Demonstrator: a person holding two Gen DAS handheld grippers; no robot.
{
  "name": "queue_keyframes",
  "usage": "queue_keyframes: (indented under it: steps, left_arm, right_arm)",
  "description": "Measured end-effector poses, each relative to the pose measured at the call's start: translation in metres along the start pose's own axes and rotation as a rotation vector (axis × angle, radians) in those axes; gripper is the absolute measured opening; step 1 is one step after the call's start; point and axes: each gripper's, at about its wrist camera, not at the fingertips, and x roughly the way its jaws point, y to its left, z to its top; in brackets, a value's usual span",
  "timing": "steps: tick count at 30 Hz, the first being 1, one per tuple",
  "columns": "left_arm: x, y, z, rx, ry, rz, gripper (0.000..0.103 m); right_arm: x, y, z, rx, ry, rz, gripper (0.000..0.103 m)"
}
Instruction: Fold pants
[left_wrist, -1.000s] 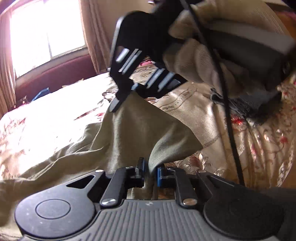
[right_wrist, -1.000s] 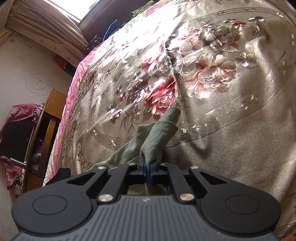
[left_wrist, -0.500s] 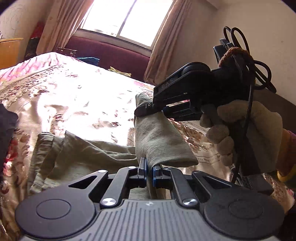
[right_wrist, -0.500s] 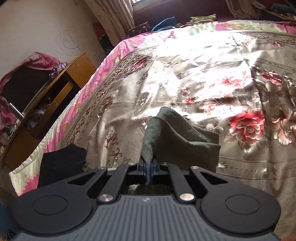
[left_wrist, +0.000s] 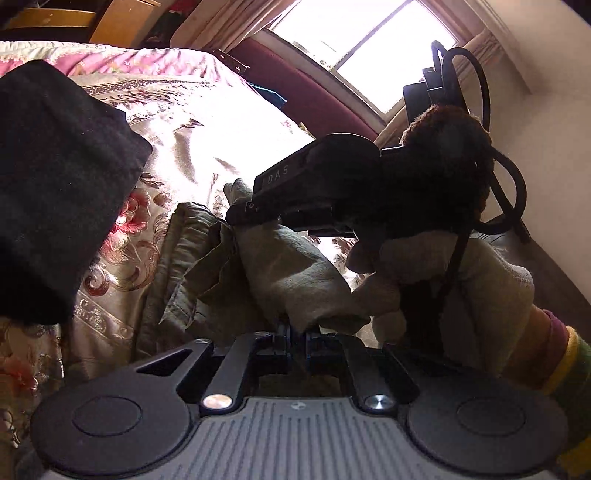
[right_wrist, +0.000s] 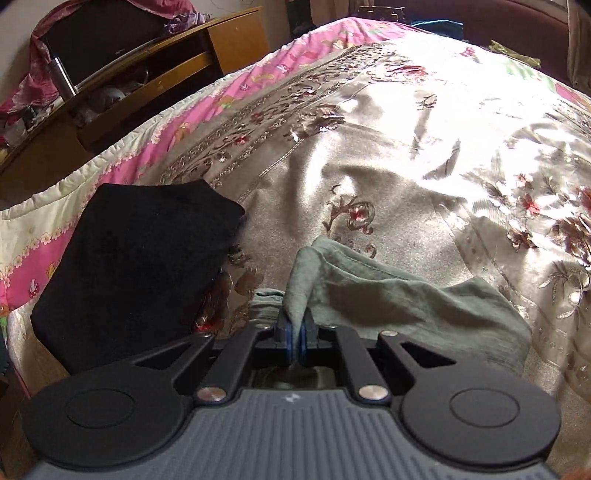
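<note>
One pair of olive pants lies bunched on the floral satin bedspread, a pinch of soft, creased cloth caught in each tool. The left gripper is clamped tight on a fold at the near edge, and the right gripper has a peaked hem between its blue pads, its jaws just opening. To the left, touching nothing, sits one folded black garment, matte and blocky.
</note>
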Motion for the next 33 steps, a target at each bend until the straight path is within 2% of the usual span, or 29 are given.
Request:
queue_keyframes:
  steps: [5,10,12,18,22,27,29,30,31,33]
  left_arm:
    - [-0.015,0.006,-0.003,-0.026,0.004,0.001,0.021]
    - [-0.03,0.008,-0.002,0.009,-0.022,0.047,0.022]
    - [-0.031,0.014,-0.001,0.007,-0.012,0.07,0.023]
    - [-0.045,0.022,-0.002,0.093,0.028,0.145,0.028]
    - [-0.047,0.018,0.006,0.204,-0.013,0.212,0.029]
    - [-0.016,0.01,0.034,0.333,-0.019,0.221,0.037]
    - [0.003,0.005,0.049,0.378,0.002,0.219,0.045]
    - [0.012,0.003,0.054,0.397,0.004,0.219,0.045]
    - [0.023,0.001,0.059,0.416,0.016,0.215,0.05]
    - [0.046,-0.001,0.068,0.446,0.057,0.227,0.055]
  right_arm:
    - [-0.003,0.007,-0.003,0.011,0.029,0.044,0.015]
    - [-0.003,0.011,-0.01,0.089,0.065,0.18,0.024]
    - [-0.008,0.012,-0.015,0.117,0.053,0.208,0.024]
    - [-0.043,0.007,-0.047,0.1,-0.011,0.128,0.025]
    - [-0.052,0.007,-0.079,0.084,-0.036,0.087,0.026]
    - [-0.043,0.017,-0.108,0.057,-0.025,0.072,0.026]
    - [-0.046,0.022,-0.116,0.031,-0.037,0.077,0.026]
    - [-0.048,0.024,-0.119,0.022,-0.05,0.081,0.03]
    - [-0.051,0.027,-0.121,0.015,-0.063,0.087,0.037]
    - [-0.051,0.033,-0.126,0.008,-0.072,0.091,0.041]
